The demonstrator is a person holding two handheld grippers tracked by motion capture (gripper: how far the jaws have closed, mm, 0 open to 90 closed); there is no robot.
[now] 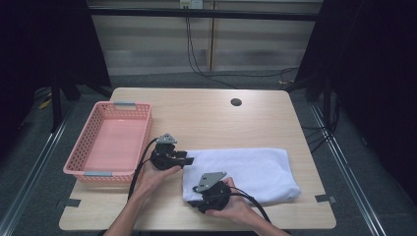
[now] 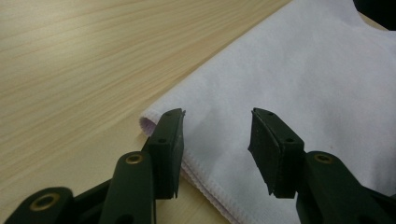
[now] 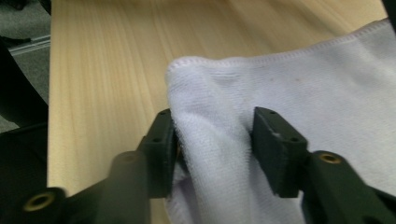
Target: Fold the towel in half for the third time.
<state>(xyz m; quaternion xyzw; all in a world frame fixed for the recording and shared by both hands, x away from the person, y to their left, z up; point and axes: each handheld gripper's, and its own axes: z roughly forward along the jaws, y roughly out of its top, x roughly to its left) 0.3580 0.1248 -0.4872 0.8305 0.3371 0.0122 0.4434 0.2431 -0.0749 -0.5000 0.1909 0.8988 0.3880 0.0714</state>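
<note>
A white folded towel (image 1: 246, 169) lies on the near right part of the wooden table (image 1: 206, 113). My left gripper (image 1: 189, 160) sits at the towel's far left corner, pointing right. In the left gripper view its jaws (image 2: 215, 140) stand open astride that corner of the towel (image 2: 303, 70), with a gap at each pad. My right gripper (image 1: 193, 200) is at the near left corner. In the right gripper view (image 3: 212, 140) a bunched fold of towel (image 3: 303, 93) fills the space between the pads, which press on it from both sides.
A pink plastic basket (image 1: 78, 147) stands on the table's left side, close to the left hand. A round cable hole (image 1: 236, 102) is at the far middle. Cables trail from both grippers toward the table's near edge.
</note>
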